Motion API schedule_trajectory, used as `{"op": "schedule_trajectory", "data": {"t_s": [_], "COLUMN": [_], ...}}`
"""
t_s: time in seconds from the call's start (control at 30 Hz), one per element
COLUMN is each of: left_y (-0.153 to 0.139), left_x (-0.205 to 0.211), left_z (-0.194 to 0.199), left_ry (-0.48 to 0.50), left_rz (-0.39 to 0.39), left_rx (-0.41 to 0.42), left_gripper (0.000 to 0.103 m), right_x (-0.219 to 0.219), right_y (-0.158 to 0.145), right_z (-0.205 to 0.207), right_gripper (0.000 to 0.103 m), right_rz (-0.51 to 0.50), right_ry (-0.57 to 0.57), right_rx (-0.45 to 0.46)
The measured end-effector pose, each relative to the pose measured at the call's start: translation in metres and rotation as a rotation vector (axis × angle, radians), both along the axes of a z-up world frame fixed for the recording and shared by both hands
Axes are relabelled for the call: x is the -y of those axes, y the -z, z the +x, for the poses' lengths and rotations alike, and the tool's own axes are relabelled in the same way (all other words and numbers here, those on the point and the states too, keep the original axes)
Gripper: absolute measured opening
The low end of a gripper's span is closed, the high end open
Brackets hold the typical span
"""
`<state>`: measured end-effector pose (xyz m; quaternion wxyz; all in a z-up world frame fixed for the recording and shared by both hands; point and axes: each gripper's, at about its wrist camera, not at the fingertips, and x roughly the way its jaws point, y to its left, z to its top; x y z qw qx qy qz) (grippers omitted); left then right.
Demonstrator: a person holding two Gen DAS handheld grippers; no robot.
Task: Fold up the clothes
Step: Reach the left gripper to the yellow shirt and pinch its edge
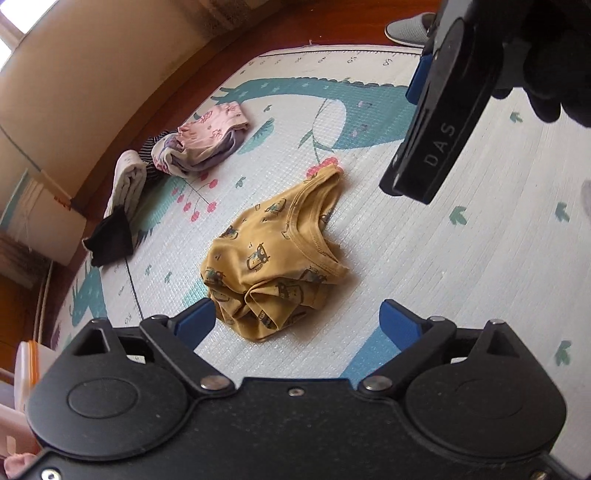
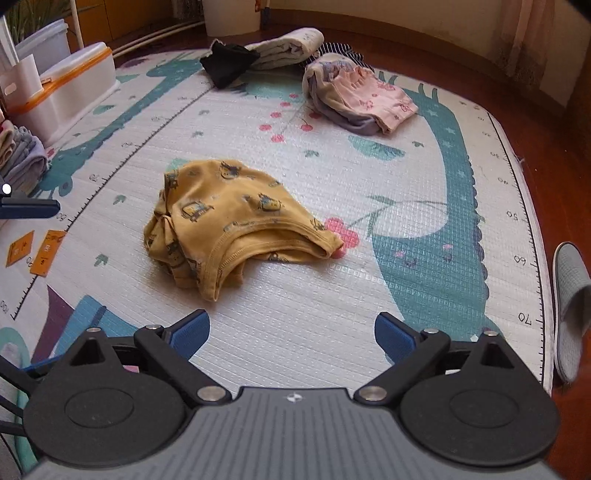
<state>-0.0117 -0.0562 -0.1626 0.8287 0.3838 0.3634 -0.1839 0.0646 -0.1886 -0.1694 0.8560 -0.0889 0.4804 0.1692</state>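
Left wrist view, left to right: a black garment [image 1: 110,240] lies at the edge of the play mat [image 1: 424,258], with a rolled pale cloth [image 1: 127,181] just behind it and a striped piece [image 1: 149,155] beside that. Next comes a folded stack topped by a pink printed garment [image 1: 210,129]. Near the middle, the crumpled yellow shirt [image 1: 273,254] lies on the mat, its neckline facing right, and its lower bunched end sits just ahead of the left gripper [image 1: 297,317], whose blue pads stand wide apart with nothing between them. At upper right the right gripper's [image 1: 417,85] black body hangs above the mat, held by a dark-gloved hand [image 1: 546,66], and a grey slipper [image 1: 410,31] rests beyond the mat's edge.

Right wrist view, left to right: white storage boxes [image 2: 74,88] and two orange cards [image 2: 35,251] sit at the mat's left side, then the yellow shirt [image 2: 229,221] in the centre, well ahead of the right gripper [image 2: 291,332], whose jaws are spread wide and empty. The pink-topped stack [image 2: 365,99] lies farther back, and the slipper [image 2: 570,302] is at far right.
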Motion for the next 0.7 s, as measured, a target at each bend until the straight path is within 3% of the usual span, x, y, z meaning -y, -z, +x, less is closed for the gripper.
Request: {"op": "schedule_trajectory", "data": {"t_s": [0.07,0.1,0.17,0.33,0.5,0.7], "left_y": [0.013,0.019,0.031,0.056,0.075,0.094], "left_x": [0.002,0.004,0.008,0.019,0.032,0.044], "left_z": [0.005,0.007,0.012,0.031,0.043,0.057], "left_ry": [0.032,0.046,0.066,0.053,0.047,0.012], "left_rz": [0.019,0.032,0.047,0.03,0.027,0.035], "left_rx": [0.005,0.002,-0.003,-0.009,-0.002,-0.01], "left_gripper": [0.091,0.079,0.071,0.068,0.063,0.063], "right_x": [0.005,0.008,0.013,0.023,0.024,0.026], "right_y": [0.011,0.016,0.026,0.043,0.056,0.062], "right_z": [0.004,0.006,0.009,0.013,0.011,0.013], "right_gripper": [0.096,0.096,0.096,0.096,0.096,0.096], "right_rz": [0.006,0.011,0.019,0.056,0.061,0.074], "right_ry": [0.029,0.046,0.081,0.157,0.158,0.18], "right_rx": [-0.022,-0.034,-0.057,-0.111,-0.138,-0.12]}}
